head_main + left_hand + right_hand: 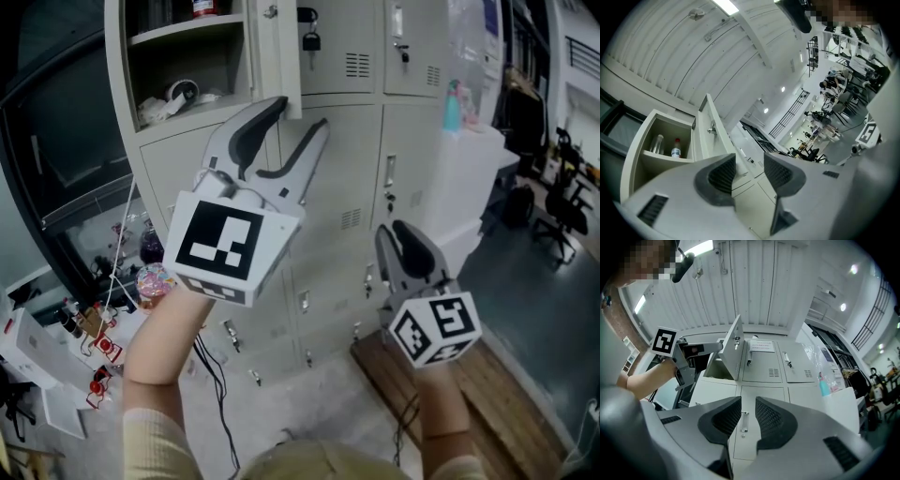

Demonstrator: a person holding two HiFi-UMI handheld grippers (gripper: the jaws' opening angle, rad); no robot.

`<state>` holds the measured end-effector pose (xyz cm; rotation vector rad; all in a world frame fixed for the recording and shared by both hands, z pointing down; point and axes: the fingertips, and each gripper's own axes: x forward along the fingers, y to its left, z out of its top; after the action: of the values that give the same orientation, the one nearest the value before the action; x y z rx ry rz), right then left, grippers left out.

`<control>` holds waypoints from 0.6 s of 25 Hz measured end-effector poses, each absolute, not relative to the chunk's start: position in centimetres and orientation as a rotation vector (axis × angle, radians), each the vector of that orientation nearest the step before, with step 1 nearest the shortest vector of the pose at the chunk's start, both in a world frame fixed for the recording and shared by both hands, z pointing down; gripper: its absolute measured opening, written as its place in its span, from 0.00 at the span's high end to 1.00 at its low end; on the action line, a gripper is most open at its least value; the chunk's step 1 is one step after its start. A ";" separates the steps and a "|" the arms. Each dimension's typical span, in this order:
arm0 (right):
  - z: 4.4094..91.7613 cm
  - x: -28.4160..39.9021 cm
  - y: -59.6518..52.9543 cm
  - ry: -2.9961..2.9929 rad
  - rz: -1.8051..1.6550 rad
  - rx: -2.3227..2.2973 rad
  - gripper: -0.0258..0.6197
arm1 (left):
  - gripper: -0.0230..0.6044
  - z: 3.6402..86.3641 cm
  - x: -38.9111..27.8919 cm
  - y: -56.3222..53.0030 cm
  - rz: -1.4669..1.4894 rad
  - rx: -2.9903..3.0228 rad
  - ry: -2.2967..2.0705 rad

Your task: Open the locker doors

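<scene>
A grey bank of lockers (347, 187) fills the head view. Its top left door (277, 56) stands swung open, showing a shelf with bottles (676, 149) inside. My left gripper (298, 114) is raised just below that door's free edge, jaws open, nothing between them; in the left gripper view the door (711, 129) lies left of the gripper (750, 161). My right gripper (405, 242) is lower and to the right, in front of the middle-row doors. Its jaws (748, 404) stand a little apart and empty, with a door handle (744, 422) seen through the gap.
A padlock (310, 39) hangs on the top middle door. A teal bottle (452, 105) stands on a white unit at the right. A wooden board (469, 403) lies on the floor below the lockers. Clutter (94, 328) and a cable (216, 384) sit at the left.
</scene>
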<state>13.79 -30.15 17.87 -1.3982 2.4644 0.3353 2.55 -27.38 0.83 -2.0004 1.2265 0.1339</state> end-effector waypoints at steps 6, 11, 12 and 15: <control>18.2 14.6 -30.1 2.448 0.331 -1.420 0.85 | 0.69 1.6 4.0 -27.3 0.144 -2.037 1.165; 18.3 14.5 -30.1 2.444 0.317 -1.420 0.85 | 0.69 2.5 4.7 -26.5 0.116 -2.031 1.128; 18.3 14.4 -30.2 2.445 0.314 -1.416 0.85 | 0.69 2.7 4.6 -26.4 0.115 -2.035 1.128; 18.4 13.8 -30.4 2.454 0.302 -1.398 0.85 | 0.69 3.1 4.0 -26.3 0.095 -2.031 1.138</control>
<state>13.82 -30.36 18.42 -1.3984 2.4541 0.3015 4.03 -26.26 3.14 -2.0314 1.1379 0.0948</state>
